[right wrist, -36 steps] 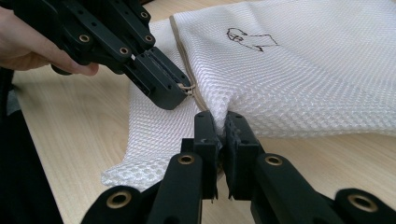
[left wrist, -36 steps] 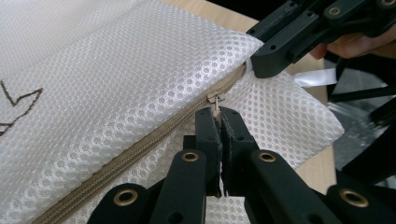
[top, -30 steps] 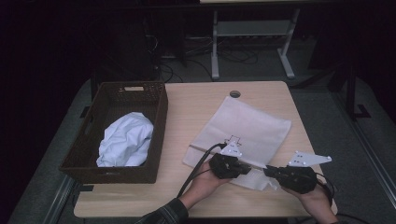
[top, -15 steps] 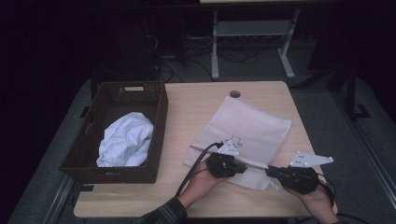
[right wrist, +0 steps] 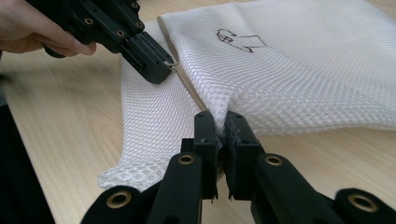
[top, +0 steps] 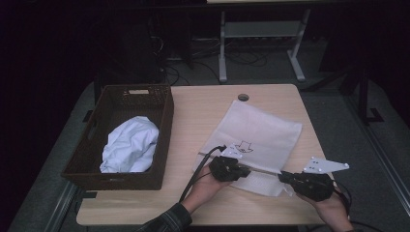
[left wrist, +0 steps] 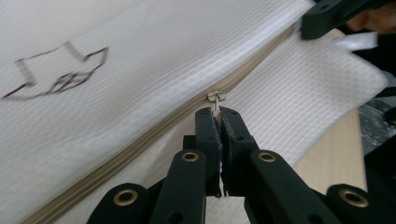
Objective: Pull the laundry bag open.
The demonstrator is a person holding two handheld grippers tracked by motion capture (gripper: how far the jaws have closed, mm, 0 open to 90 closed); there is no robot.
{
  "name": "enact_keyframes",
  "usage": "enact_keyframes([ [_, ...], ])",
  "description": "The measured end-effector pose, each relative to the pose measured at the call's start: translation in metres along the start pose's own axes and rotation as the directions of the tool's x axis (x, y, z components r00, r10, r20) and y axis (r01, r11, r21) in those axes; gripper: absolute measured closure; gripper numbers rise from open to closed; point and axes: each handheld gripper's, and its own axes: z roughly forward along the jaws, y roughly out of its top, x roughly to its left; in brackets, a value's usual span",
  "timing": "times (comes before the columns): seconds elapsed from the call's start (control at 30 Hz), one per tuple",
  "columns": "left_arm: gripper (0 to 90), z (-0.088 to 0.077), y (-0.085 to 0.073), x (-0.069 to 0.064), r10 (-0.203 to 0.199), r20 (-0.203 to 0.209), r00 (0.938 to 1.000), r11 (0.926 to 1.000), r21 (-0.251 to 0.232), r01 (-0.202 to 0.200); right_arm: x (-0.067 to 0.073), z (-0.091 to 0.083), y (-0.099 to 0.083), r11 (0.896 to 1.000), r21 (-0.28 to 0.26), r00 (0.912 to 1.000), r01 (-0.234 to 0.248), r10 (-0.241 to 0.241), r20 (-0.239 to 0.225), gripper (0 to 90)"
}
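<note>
A white mesh bag (top: 261,128) with a black arrow drawing lies flat on the wooden table (top: 203,111). A beige zipper (left wrist: 154,128) runs along its near side. My left gripper (top: 246,170) is shut on the small metal zipper pull (left wrist: 216,98), seen close between the jaws of my left gripper (left wrist: 219,112). My right gripper (top: 282,176) is shut on the bag's mesh edge (right wrist: 219,109) by the zipper's end, just right of the left one. In the right gripper view the left gripper (right wrist: 163,70) sits on the zipper line ahead.
A dark woven basket (top: 167,116) stands at the table's left with a crumpled white cloth (top: 130,145) inside. A round cable hole (top: 243,97) sits near the far edge. Bare tabletop lies between basket and bag.
The left gripper has edged slightly to the left with the zipper pull. The right gripper has stayed where it was.
</note>
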Motion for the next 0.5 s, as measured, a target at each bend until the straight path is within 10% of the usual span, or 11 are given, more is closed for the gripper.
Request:
enact_keyframes([
  [0.5, 87.5, -0.0053, -0.0042, 0.0049, -0.003, -0.025, 0.9997, 0.9997, 0.022, 0.004, -0.0014, -0.0005, -0.0014, 1.000, 0.002, 0.9999, 0.004, -0.004, 0.012, 84.0],
])
